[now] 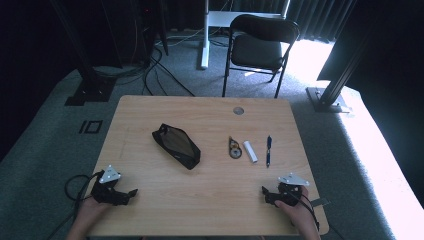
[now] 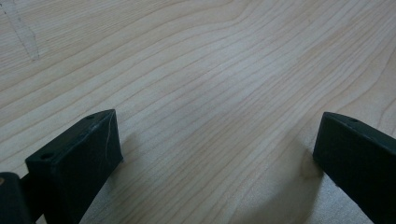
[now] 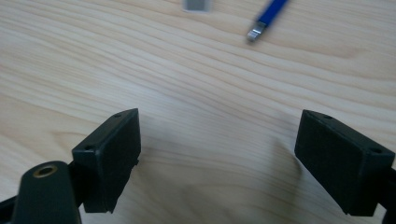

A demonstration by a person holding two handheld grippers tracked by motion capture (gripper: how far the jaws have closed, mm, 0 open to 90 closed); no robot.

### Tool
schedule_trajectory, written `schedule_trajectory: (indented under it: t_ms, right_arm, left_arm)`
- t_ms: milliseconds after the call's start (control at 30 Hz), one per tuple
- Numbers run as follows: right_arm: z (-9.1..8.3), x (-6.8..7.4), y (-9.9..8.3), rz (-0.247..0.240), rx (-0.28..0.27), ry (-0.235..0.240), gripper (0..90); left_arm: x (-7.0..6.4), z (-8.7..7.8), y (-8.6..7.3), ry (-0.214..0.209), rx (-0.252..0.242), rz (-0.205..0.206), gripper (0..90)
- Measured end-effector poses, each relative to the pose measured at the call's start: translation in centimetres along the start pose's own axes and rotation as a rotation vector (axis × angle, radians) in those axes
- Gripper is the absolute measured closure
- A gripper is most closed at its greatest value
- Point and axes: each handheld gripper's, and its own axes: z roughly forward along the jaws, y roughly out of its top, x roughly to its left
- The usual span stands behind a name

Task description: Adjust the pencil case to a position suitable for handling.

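Observation:
A black mesh pouch point(image 1: 176, 146) lies slanted left of the table's middle. To its right lie a small round dark object point(image 1: 233, 147), a white tube point(image 1: 250, 151) and a blue pen point(image 1: 268, 150), side by side. My left gripper point(image 1: 128, 194) rests near the front left corner, held by a hand. Its jaws stand open over bare wood in the left gripper view point(image 2: 215, 154). My right gripper point(image 1: 266, 193) rests near the front right corner, also open point(image 3: 217, 154). Beyond its jaws I see the pen's tip point(image 3: 267, 17) and the white tube's end point(image 3: 196, 4).
The wooden table point(image 1: 210, 210) has a round cable hole point(image 1: 238, 110) near its far edge. A black folding chair point(image 1: 260, 47) stands behind the table, and cables run over the grey carpet at the far left. Bare wood separates the two grippers.

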Motion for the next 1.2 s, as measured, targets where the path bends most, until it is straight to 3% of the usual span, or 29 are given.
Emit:
schedule_trajectory:
  t_ms: [500, 733, 1200]
  right_arm:
    - [1.3, 4.6, 2.7, -0.068, -0.053, 0.121, 14.0]
    - [2.3, 6.3, 3.9, -0.116, -0.067, 0.157, 14.5]
    - [4.1, 9.3, 5.8, -0.143, -0.103, 0.221, 14.6]
  left_arm:
    - [0.0, 0.0, 0.0, 0.0, 0.001, 0.001, 1.2]
    - [0.0, 0.0, 0.0, 0.0, 0.001, 0.001, 1.2]
    - [0.0, 0.0, 0.0, 0.001, 0.001, 0.0, 1.2]
